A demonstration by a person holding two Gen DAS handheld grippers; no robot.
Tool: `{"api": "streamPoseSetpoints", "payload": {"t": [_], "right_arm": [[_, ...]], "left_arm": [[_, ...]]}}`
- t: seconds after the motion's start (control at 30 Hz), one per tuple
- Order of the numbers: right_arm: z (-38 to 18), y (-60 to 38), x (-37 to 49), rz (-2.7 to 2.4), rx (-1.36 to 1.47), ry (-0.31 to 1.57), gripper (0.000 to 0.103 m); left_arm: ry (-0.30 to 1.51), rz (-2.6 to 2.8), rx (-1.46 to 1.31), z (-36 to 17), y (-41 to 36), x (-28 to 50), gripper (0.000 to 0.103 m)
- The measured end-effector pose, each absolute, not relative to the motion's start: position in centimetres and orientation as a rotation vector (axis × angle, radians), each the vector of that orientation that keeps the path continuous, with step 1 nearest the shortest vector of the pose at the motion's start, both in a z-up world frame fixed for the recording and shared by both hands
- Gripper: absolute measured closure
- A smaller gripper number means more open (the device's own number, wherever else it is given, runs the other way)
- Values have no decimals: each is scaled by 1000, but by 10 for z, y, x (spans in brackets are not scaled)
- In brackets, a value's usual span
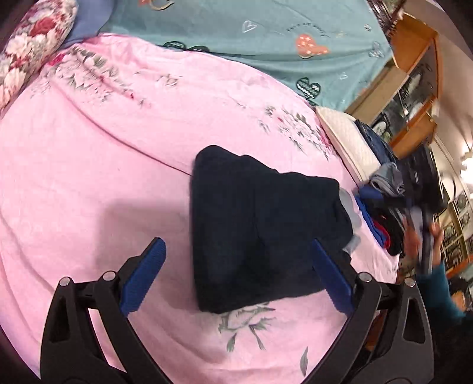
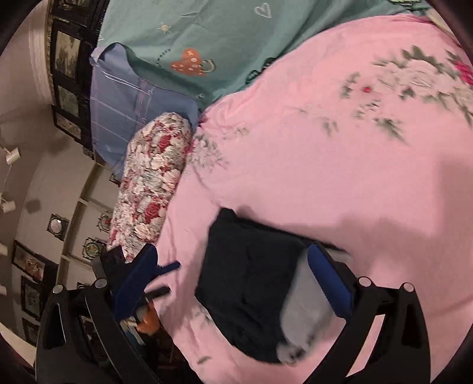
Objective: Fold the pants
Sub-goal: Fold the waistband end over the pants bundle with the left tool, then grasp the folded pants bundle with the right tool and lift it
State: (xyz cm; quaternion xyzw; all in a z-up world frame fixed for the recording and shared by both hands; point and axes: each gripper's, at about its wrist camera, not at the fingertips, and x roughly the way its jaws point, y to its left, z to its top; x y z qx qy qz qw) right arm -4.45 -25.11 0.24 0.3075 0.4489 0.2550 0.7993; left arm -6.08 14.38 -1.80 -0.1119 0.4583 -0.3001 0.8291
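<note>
The folded dark pants (image 1: 260,233) lie just ahead of both spread, empty tongs—left tongs (image 1: 238,273), right tongs (image 2: 233,274)—long axis near-to-far.

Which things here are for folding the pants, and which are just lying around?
For the job:
dark pants, already folded small
left gripper, open
right gripper, open
pink sheet they lie on

Just lying about:
flowery pillow
teal blanket
clothes pile at the bed's edge
white pillow
</note>
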Motion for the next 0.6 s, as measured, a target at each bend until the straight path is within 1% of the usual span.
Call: {"api": "streamPoseSetpoints", "payload": {"t": [0.1, 0.2, 0.27, 0.47, 0.6], "right_arm": [[-29, -266, -82, 477, 683, 1053, 1], [-69, -263, -102, 480, 760, 1168, 1], [-84, -257, -103, 504, 810, 1209, 1], [-101, -240, -84, 562, 889, 1320, 1], [-102, -236, -70, 582, 920, 1353, 1]], "left_arm": [[1007, -597, -216, -23, 134, -54, 4], [1044, -596, -203, -30, 123, -49, 4], [1061, -593, -196, -34, 118, -49, 4], [1097, -587, -186, -43, 112, -45, 4], [1096, -594, -207, -43, 115, -37, 4]]}}
